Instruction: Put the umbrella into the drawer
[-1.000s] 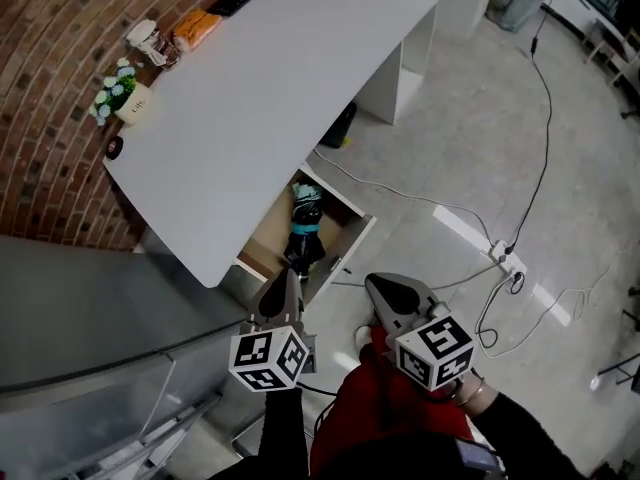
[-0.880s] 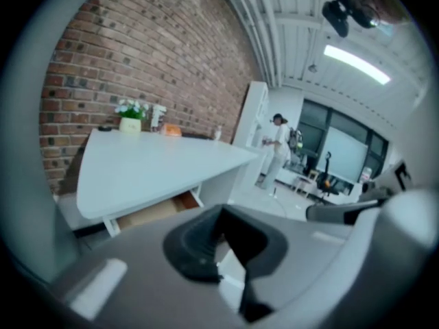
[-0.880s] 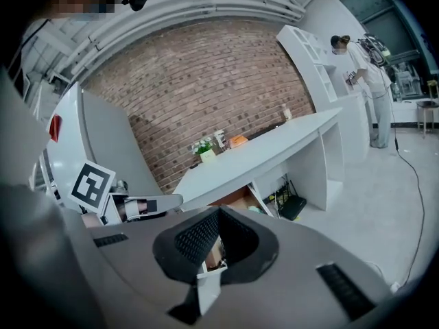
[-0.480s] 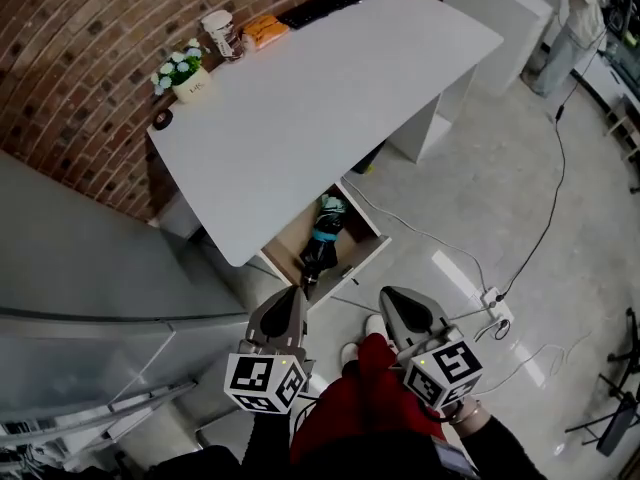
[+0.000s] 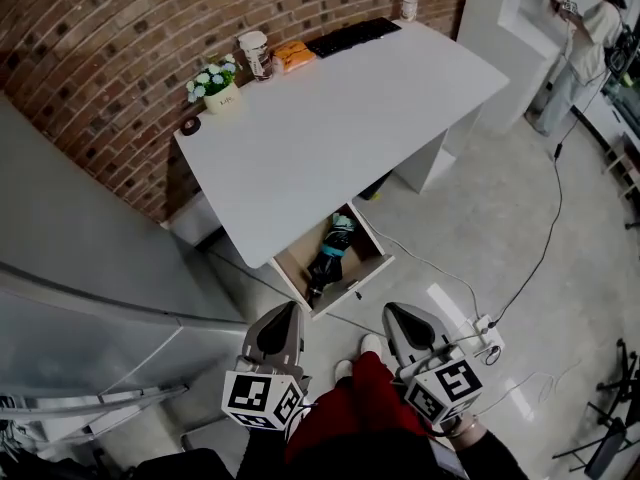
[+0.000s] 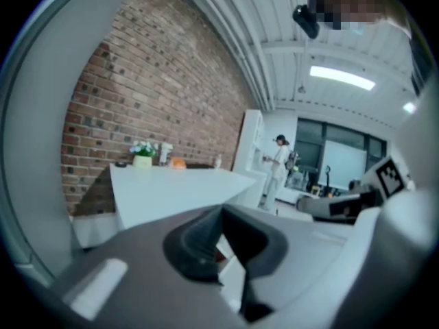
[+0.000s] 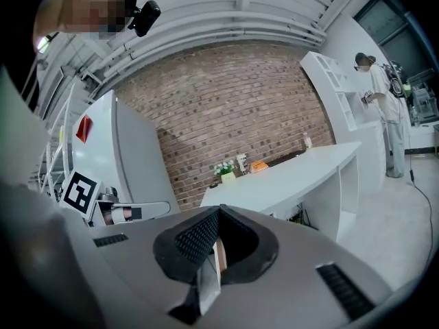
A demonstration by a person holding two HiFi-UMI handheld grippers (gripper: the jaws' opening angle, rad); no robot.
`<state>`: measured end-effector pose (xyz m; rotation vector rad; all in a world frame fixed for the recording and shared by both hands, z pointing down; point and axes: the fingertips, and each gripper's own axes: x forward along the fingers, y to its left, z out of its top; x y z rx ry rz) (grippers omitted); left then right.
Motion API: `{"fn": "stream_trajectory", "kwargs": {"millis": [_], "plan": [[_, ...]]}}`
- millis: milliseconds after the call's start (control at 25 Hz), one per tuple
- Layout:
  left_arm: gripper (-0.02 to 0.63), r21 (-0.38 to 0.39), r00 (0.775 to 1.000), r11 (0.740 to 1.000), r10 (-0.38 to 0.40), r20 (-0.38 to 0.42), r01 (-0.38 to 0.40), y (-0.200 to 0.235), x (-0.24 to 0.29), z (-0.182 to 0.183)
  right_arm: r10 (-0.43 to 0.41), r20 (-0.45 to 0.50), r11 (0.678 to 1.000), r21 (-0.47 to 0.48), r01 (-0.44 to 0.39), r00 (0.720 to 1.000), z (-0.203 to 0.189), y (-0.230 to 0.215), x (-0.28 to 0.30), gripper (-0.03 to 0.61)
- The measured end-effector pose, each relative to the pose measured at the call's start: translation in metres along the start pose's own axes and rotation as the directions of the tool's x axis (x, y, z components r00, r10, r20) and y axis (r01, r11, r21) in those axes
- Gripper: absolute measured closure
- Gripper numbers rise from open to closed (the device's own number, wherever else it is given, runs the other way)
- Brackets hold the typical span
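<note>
The folded black and teal umbrella (image 5: pixel 330 256) lies inside the open drawer (image 5: pixel 373 271) under the white desk (image 5: pixel 340 118). Both grippers hang in the air nearer to me than the drawer, well apart from it, and point toward the desk. My left gripper (image 5: pixel 290 306) is shut with nothing between its jaws; in the left gripper view its tips (image 6: pixel 221 210) meet in front of the desk (image 6: pixel 171 184). My right gripper (image 5: pixel 392 310) is also shut and empty, its tips (image 7: pixel 219 208) closed together below the desk (image 7: pixel 288 173).
A flower pot (image 5: pixel 215 86), a cup (image 5: pixel 256 53), an orange packet (image 5: pixel 293 54), a keyboard (image 5: pixel 352 36) and a bottle (image 5: pixel 408 5) line the desk's far edge by the brick wall. A grey cabinet (image 5: pixel 90 268) stands left. A power strip (image 5: pixel 487 333) with cables lies on the floor; a person (image 5: pixel 590 38) stands far right.
Both grippers have risen and drawn back from the drawer, which now looks smaller and farther off. The umbrella stays lying in the drawer. More of the desk and room shows.
</note>
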<state>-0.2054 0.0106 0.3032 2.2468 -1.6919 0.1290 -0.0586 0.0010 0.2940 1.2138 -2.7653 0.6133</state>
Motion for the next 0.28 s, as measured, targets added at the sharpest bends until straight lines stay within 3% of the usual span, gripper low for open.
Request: {"fn": "stream_trajectory", "kwargs": {"millis": [280], "plan": [[0.611,0.046,0.996,0.999,-0.019,0.085,0.016,-0.001,-0.032,0.024,0.017,0.066,0.999,-0.051,-0.013,0.998,0.020,0.026,-0.013,0.577]]}}
